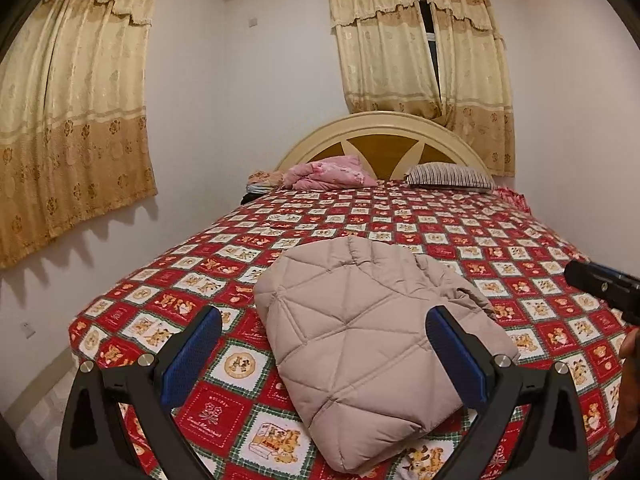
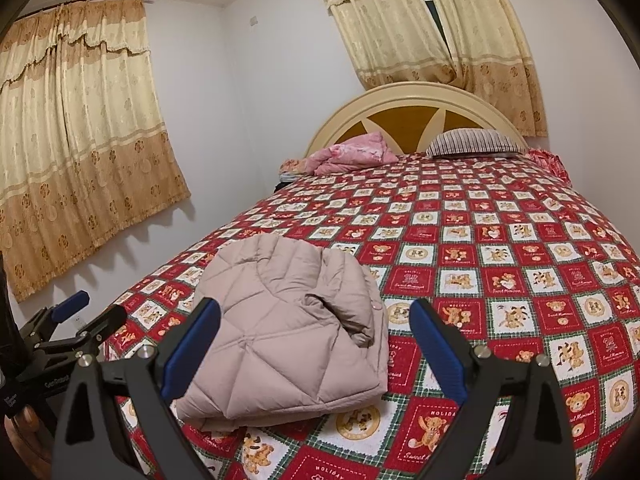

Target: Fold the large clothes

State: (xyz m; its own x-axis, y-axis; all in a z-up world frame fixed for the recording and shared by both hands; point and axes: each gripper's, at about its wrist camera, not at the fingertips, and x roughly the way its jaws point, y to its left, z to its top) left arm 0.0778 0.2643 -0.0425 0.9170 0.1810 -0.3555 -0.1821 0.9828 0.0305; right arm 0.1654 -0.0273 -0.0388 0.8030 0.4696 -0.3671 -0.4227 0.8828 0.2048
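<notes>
A beige quilted puffer jacket (image 1: 360, 332) lies folded into a compact bundle near the foot of the bed; it also shows in the right wrist view (image 2: 288, 328). My left gripper (image 1: 324, 356) is open and empty, held above the near end of the jacket, its blue pads either side of it. My right gripper (image 2: 316, 348) is open and empty, held above the jacket's right part. The left gripper shows at the left edge of the right wrist view (image 2: 90, 308), and the right gripper's body at the right edge of the left wrist view (image 1: 604, 288).
The bed carries a red checked bear-print cover (image 1: 440, 236) (image 2: 500, 248). A pink bundle (image 1: 332, 172) and a striped pillow (image 1: 448, 176) lie by the curved headboard (image 1: 384, 136). Beige curtains (image 1: 68, 120) hang on the left wall and behind the bed.
</notes>
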